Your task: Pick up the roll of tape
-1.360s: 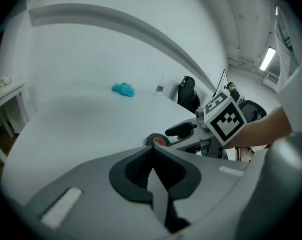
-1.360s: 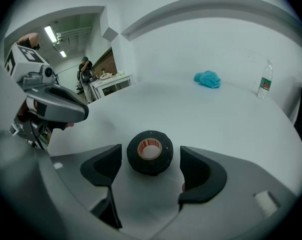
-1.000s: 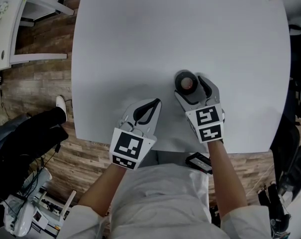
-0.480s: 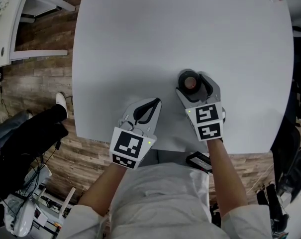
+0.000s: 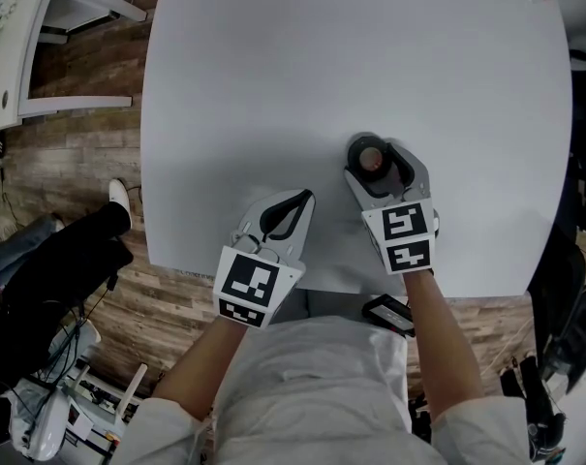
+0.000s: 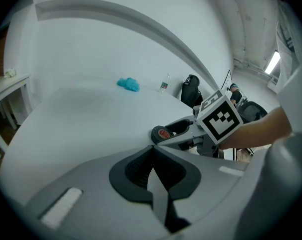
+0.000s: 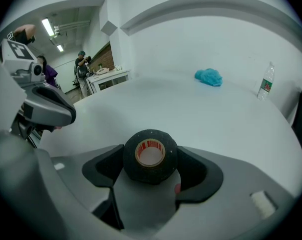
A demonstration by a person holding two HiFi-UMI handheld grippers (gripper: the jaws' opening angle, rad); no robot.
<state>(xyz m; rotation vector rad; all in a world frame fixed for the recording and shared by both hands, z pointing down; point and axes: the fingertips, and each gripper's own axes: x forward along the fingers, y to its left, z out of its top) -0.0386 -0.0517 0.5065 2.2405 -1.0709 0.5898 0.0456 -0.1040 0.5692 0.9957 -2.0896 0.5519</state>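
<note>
White tabletop [image 5: 273, 66] over wood-plank floor [image 5: 79, 163]: right of centre, the right hand-held gripper [image 5: 374, 163] is closing its jaws around the black roll of tape [image 7: 150, 156]; the left hand-held gripper [image 5: 300, 201] is pressed together.

The roll of tape [image 7: 150, 156] is black, with a red-and-white ring in its core. The table [image 5: 322, 85] is pale grey. A marker cube [image 5: 248, 287] carries black-and-white squares. The floor [image 5: 79, 163] is brown wood.

You're in an office-like workroom: beyond the jaws of your left gripper [image 6: 151, 152] stand black office chairs [image 6: 191, 88] (strip light [image 6: 272, 62] overhead, up-right).
</note>
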